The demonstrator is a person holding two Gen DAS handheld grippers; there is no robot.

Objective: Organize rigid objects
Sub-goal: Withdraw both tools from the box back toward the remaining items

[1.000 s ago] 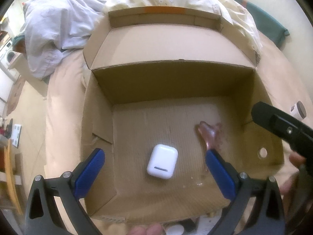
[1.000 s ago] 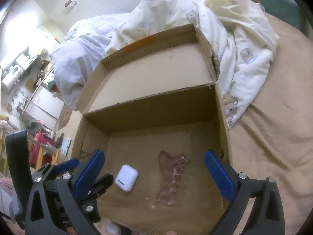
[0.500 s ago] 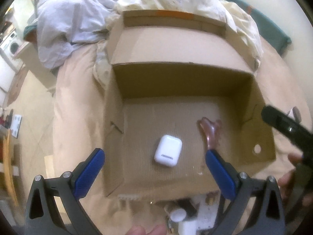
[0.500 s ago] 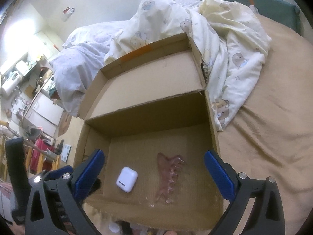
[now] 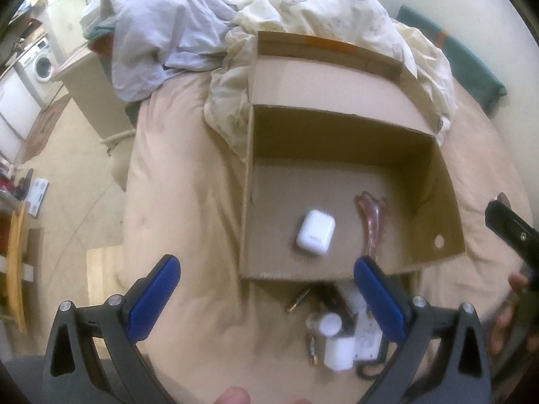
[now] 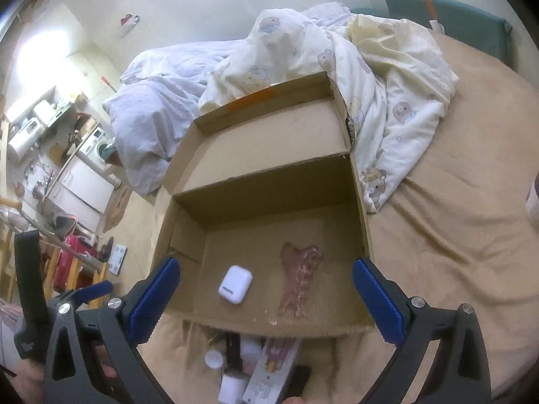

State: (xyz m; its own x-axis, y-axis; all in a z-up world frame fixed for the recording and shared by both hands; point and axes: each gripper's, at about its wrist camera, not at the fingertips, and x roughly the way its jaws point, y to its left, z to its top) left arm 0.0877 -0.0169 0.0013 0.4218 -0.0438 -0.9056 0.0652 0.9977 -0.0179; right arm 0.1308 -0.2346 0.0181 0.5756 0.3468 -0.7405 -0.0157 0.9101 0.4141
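An open cardboard box (image 5: 249, 202) (image 6: 360, 222) lies on the beige bed. Inside it are a white earbud case (image 5: 315, 233) (image 6: 235, 284) and a translucent pink hair claw (image 5: 370, 215) (image 6: 298, 277). A pile of small items (image 5: 337, 333) (image 6: 249, 367), white caps and a flat packet among them, lies on the bed before the box's near edge. My left gripper (image 5: 267, 294) is open and empty, above the bed left of the pile. My right gripper (image 6: 266, 298) is open and empty, over the box's near edge.
A rumpled duvet (image 5: 303, 13) (image 6: 387, 77) lies behind the box against its raised lid (image 6: 279, 141). A small jar (image 6: 533, 198) stands on the bed at the right. The bed's left edge drops to the floor (image 5: 60, 185), with furniture beyond.
Both grippers have pulled back from the box and stayed open. The box looks smaller and the pile of small items in front of it has come into view.
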